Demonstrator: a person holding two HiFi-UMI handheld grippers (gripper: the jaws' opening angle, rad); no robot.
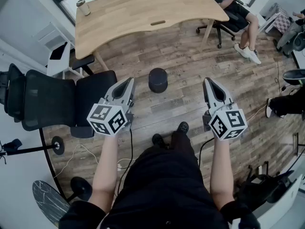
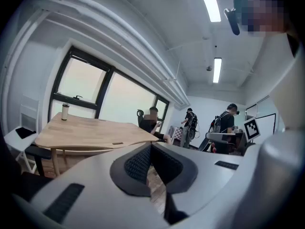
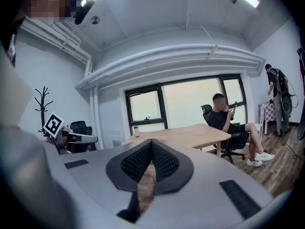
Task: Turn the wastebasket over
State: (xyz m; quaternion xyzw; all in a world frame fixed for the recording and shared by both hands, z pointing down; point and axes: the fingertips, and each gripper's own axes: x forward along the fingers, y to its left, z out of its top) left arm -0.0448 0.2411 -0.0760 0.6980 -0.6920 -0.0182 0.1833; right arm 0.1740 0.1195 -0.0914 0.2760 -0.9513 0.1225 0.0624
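Note:
A small dark round wastebasket (image 1: pixel 157 80) stands on the wood floor, between and a little ahead of my two grippers. The left gripper (image 1: pixel 130 81) hangs to its left, jaws shut with nothing in them. The right gripper (image 1: pixel 208 81) is held further off on its right, also shut and empty. Both point forward, close to level. In the left gripper view the left gripper's (image 2: pixel 150 146) pads meet at the tips. The right gripper view shows the right gripper's (image 3: pixel 151 141) pads closed the same way. Neither gripper view shows the basket.
A light wooden table (image 1: pixel 143 13) with a cup (image 1: pixel 83 7) stands beyond the basket. A black office chair (image 1: pixel 57 101) is at my left. A seated person (image 1: pixel 236 6) is at the far right. Cables (image 1: pixel 78 154) trail on the floor beside my legs.

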